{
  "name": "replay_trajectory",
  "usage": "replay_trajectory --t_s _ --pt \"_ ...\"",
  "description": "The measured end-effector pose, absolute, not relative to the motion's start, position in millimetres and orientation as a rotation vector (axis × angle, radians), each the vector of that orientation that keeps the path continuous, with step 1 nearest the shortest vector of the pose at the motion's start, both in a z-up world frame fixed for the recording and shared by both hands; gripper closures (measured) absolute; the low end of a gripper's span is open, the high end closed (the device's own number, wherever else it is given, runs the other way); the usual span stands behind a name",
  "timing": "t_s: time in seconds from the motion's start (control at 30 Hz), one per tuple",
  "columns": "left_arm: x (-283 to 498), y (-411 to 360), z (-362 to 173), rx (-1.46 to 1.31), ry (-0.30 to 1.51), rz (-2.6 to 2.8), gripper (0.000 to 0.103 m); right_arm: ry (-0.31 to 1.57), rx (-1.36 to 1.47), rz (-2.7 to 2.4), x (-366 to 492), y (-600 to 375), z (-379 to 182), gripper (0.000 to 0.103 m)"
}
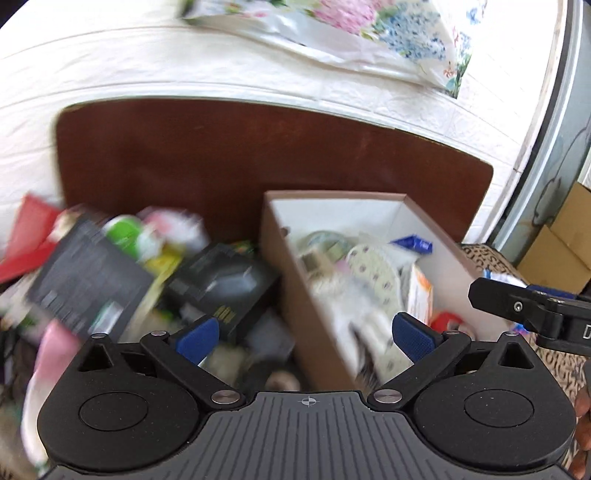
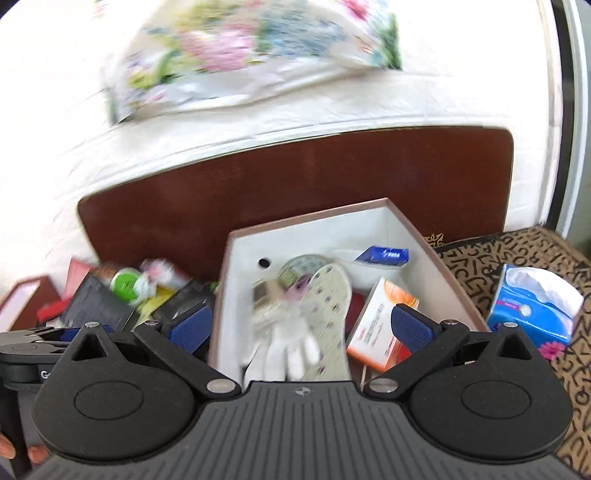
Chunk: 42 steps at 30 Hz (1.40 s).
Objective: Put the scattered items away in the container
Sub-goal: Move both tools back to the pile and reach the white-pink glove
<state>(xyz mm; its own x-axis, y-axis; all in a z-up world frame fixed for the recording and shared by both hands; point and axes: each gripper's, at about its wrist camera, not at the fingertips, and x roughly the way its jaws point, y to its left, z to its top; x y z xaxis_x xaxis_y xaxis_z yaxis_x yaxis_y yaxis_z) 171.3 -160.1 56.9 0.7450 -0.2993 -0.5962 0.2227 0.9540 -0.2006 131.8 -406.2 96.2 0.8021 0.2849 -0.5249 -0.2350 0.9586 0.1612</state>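
A brown cardboard box (image 1: 291, 280) with a white inside (image 2: 236, 266) stands on the bed. In it lie a patterned insole (image 2: 330, 295), a white glove (image 2: 291, 343), an orange-and-white packet (image 2: 376, 325), a blue packet (image 2: 384, 255) and a tape roll (image 2: 303, 266). Left of the box is a blurred pile: a black box (image 1: 221, 284), a dark flat box (image 1: 88, 280), a green-lidded jar (image 2: 127, 284). My left gripper (image 1: 304, 338) is open and empty over the box's left wall. My right gripper (image 2: 301, 325) is open and empty above the box.
A dark brown headboard (image 1: 258, 155) stands behind the box, with a white wall and floral fabric (image 1: 369, 33) above. A blue tissue pack (image 2: 535, 310) lies on leopard-print cloth (image 2: 509, 258) right of the box. A red box (image 1: 26, 236) sits far left.
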Motion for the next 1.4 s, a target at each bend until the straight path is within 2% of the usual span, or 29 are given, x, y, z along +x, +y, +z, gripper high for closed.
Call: replay_trajectory --t_s 0.17,0.33,0.47,0.67,0.8,1.0,1.2,1.4 --pt "103 -121 29 -0.102 0.646 -0.208 0.0 0.581 0.009 0.394 76 -365 82 0.0" --pt "52 -84 -9 -0.199 0.687 -0.207 0.0 0.589 -0.041 0.486 34 -327 57 0.0" --pt "23 -66 -25 -0.145 0.664 -0.177 0.0 0.592 -0.053 0.568 8 -299 31 0.0" --pt "12 -27 -32 -0.063 0.65 -0.094 0.0 0.572 -0.063 0.564 -5 -273 13 0.0" --pt "21 5 -33 -0.149 0.662 -0.056 0.001 0.586 -0.036 0.553 2 -267 12 0.001" --pt "50 30 -26 -0.239 0.65 -0.042 0.01 0.606 -0.083 0.567 17 -244 2 0.001" --pt "85 37 -22 -0.252 0.641 -0.045 0.028 0.615 -0.112 0.656 37 -207 -11 0.007" --pt "120 36 -36 -0.223 0.693 -0.036 0.044 0.665 -0.091 0.728 63 -174 -28 0.019"
